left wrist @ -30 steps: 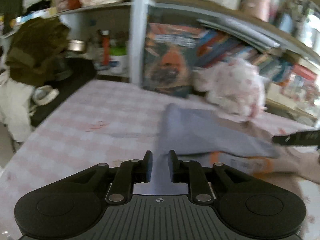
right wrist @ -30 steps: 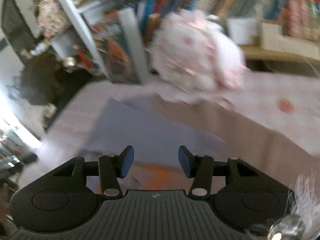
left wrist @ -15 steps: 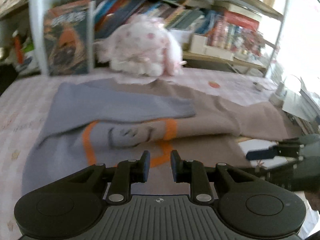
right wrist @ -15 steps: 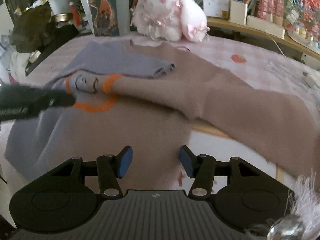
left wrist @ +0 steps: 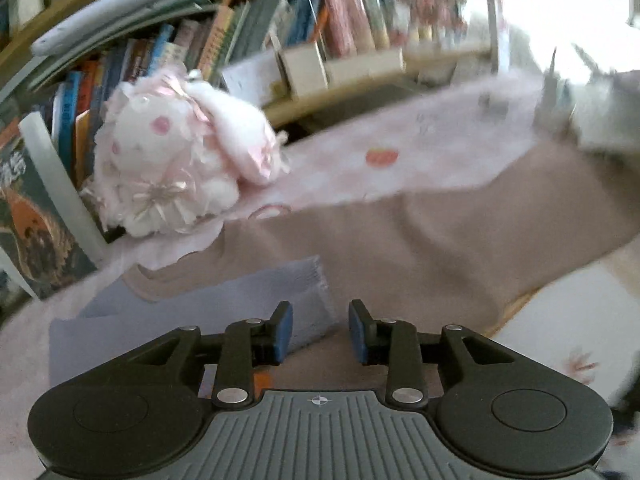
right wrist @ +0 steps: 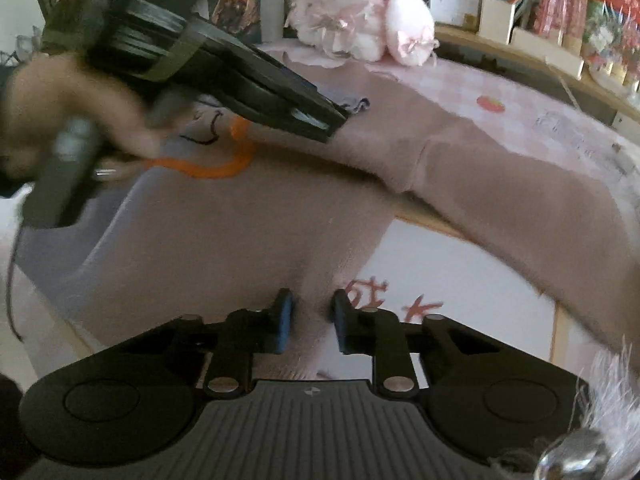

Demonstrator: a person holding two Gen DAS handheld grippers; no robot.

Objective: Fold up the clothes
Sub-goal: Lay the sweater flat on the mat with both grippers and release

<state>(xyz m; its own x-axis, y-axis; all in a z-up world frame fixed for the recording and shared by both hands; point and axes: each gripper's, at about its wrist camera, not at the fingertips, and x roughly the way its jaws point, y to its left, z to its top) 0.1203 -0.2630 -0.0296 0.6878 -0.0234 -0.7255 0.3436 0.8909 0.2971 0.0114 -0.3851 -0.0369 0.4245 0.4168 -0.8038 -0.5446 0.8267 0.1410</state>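
- Lying spread across the worktop [right wrist: 460,84], the sweater [right wrist: 240,232] shows a brown body, a grey-lilac part at its left and an orange ring motif [right wrist: 216,168]; one grey-lilac sleeve [left wrist: 224,300] is already laid over the body, while the brown sleeve [right wrist: 520,200] runs out to the right, unfolded.
- Step in hand, as judged: gripping the garment for the next fold, with the fold itself not yet made.
- Right hand-held gripper [right wrist: 311,322]: jaws closing, the lower brown edge of the sweater standing between them; the pads appear close to the cloth, but firm contact cannot be confirmed.
- Left hand-held gripper [left wrist: 320,332]: jaws opening, nothing pinched; the cuff end of the grey-lilac sleeve lies just ahead of, and partly between, the fingertips. In the right wrist view this tool hovers over the orange motif, carried by a hand [right wrist: 60,112].
- Next move, as judged: the right pads must seat fully on the hem before lifting, and the left needs a hold on a second point so that the cloth rises evenly and the folded sleeve is not dragged off.
- Surroundings: a plush toy [left wrist: 180,152] sits at the far edge of the worktop, near the collar, before a row of books [left wrist: 224,40]; white paper [right wrist: 460,280] lies beside the hem.
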